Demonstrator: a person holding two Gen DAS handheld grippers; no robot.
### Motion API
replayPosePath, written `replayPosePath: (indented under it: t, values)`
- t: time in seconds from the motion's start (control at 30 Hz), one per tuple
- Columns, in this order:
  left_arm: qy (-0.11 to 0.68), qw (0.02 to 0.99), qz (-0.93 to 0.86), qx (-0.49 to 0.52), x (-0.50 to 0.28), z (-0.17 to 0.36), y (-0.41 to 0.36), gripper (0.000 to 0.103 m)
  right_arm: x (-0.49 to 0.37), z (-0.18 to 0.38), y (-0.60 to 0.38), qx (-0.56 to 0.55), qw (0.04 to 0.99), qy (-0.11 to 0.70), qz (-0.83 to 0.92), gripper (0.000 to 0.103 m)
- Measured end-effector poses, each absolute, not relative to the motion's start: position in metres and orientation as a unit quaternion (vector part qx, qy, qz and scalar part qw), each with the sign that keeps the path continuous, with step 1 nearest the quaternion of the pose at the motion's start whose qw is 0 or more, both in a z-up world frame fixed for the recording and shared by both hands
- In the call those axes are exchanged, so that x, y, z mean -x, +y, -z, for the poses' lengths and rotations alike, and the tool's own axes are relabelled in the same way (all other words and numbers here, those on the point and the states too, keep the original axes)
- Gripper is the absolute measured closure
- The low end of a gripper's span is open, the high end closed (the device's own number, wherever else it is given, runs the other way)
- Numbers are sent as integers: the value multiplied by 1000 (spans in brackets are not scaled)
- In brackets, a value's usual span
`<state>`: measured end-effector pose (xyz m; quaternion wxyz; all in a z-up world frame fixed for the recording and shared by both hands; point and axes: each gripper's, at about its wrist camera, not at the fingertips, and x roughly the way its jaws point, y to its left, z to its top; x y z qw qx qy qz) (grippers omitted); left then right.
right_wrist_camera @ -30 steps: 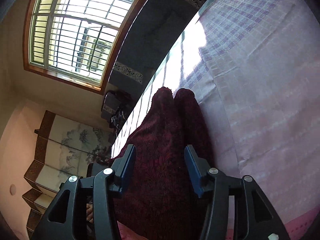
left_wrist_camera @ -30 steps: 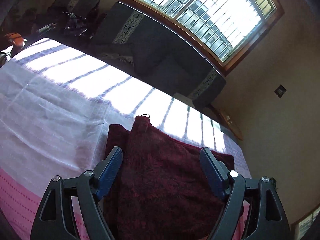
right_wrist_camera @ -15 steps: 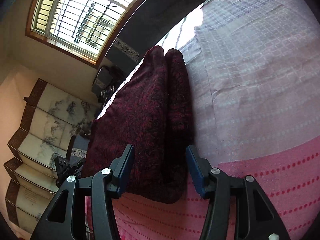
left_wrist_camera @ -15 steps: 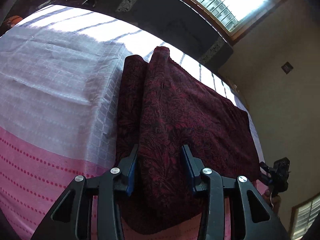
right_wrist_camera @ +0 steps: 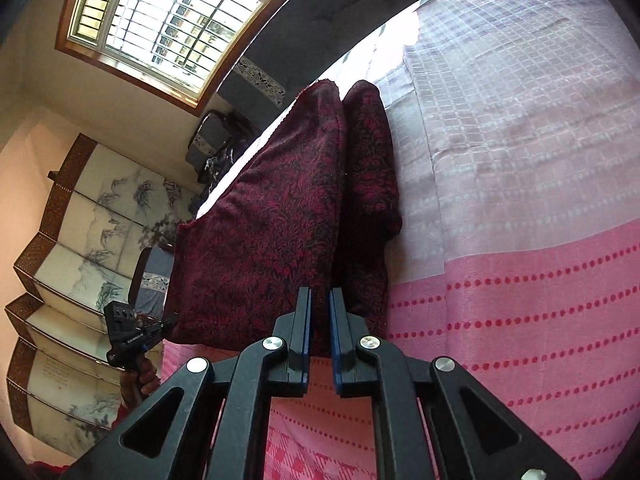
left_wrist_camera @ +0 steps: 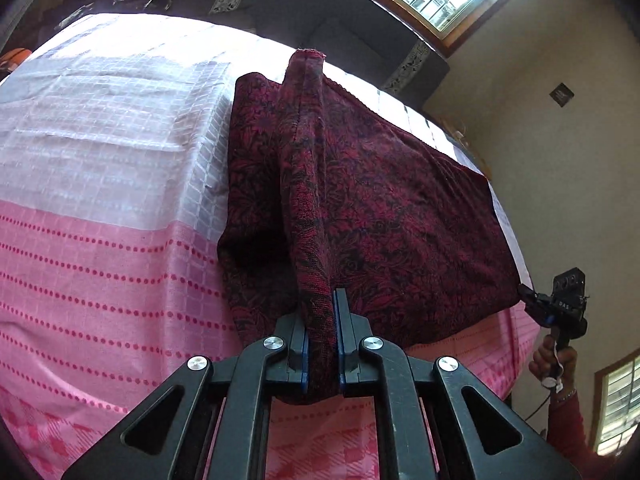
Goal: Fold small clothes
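Observation:
A dark red patterned cloth (left_wrist_camera: pixel 380 200) lies on a pink and white bedspread (left_wrist_camera: pixel 100 220). My left gripper (left_wrist_camera: pixel 320 304) is shut on the cloth's near left corner, which is pinched into a raised ridge. My right gripper (right_wrist_camera: pixel 320 300) is shut on the near right corner of the same cloth (right_wrist_camera: pixel 280 220), also raised into a ridge. The right gripper shows at the far right of the left wrist view (left_wrist_camera: pixel 560 304). The left gripper shows at the lower left of the right wrist view (right_wrist_camera: pixel 132 332).
The bedspread (right_wrist_camera: pixel 520 200) stretches wide beside the cloth. A dark sofa (left_wrist_camera: pixel 320 12) and a barred window (right_wrist_camera: pixel 168 20) stand beyond the far edge. A folding screen (right_wrist_camera: pixel 80 260) stands at one side.
Both grippers closed from open onto the near corners of the cloth and drew back toward the near edge, lifting the edge into folds.

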<state>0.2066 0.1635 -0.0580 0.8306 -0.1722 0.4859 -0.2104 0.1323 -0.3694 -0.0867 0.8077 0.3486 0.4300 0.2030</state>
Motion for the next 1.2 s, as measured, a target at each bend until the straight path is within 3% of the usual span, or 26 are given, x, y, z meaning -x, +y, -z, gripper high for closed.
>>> replayPosePath:
  t: [0.2,0.4,0.57,0.63,0.9,1.1,1.2]
  values:
    - [486,831,195,187,-198,82,177,93,-128,119,-375,-365,794,447,-189,95]
    - [444,874,162,116,-185,48,165,86,-121,98,-381,-347,820,429,-154,85]
    - [345,910,195,122,-177,-1,148,50,-131,40,-375,-299,867,369,-152,85]
    - [324,917,201,117,-190,-9,131,42,-153,23,-353,-267,875,368,-164,85]
    - [368,906,158,139,-288,38,104,42,-263,19,-275,-138,889,397,-183,85]
    - [353,921,134,98,-309,52,102,42,-313,59,-309,-167,881,429,-108,85]
    - [364,916,137,98,-311,68,104,42,-311,74,-322,-184,879,429,-101,93]
